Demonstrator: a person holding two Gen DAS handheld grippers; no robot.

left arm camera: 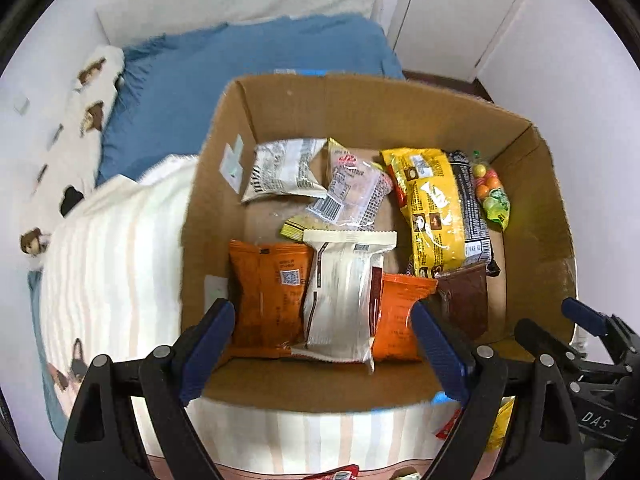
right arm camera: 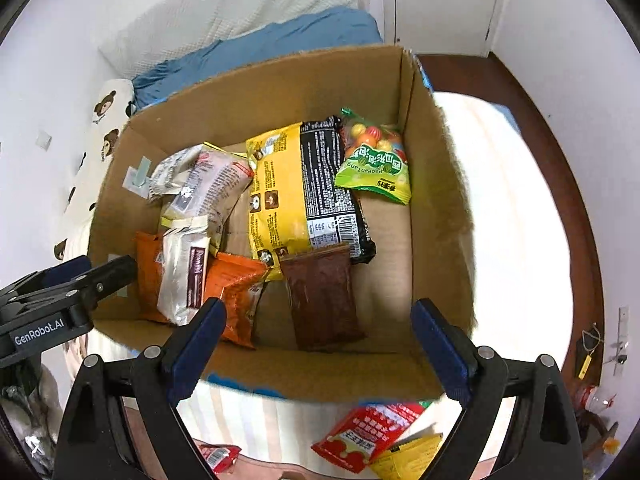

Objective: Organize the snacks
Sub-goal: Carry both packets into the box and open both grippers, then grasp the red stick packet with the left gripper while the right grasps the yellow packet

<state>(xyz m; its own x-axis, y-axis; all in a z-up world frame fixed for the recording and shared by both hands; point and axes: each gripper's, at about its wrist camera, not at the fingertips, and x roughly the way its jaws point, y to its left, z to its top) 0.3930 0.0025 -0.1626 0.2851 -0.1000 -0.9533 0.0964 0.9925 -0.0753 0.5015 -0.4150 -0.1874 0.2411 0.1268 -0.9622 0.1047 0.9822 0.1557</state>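
- While both tools hover over the near edge of the cardboard box [left arm camera: 360, 108], snacks are already piled inside; box sits on a striped blanket [left arm camera: 112, 248] on the bed.
- Left gripper [left arm camera: 322, 344]: jaws spread wide, holding nothing, aimed at the box's near-left corner.
- Near-left corner: orange packet [left arm camera: 268, 296], crinkly foil, flat on the floor, with a white packet [left arm camera: 340, 300] lying across it and a second orange packet [left arm camera: 396, 316] beside.
- Far-left corner: grey-white pouch [left arm camera: 284, 172] leaning on the wall, clear-wrapped bun [left arm camera: 352, 192] next to it, probably just dropped in, not stacked.
- Middle: long yellow-and-black bag [right arm camera: 296, 188], glossy, running far to near; brown sachet [right arm camera: 320, 296] flat at its near end.
- Far-right corner: green candy bag [right arm camera: 376, 160], round coloured balls showing through, propped against the right wall.
- Right gripper [right arm camera: 316, 344]: also wide apart and empty, over the box's near-right part.
- Outside the near edge, on the blanket: red packet [right arm camera: 368, 436] and yellow packet [right arm camera: 412, 456], likely what's left to load.
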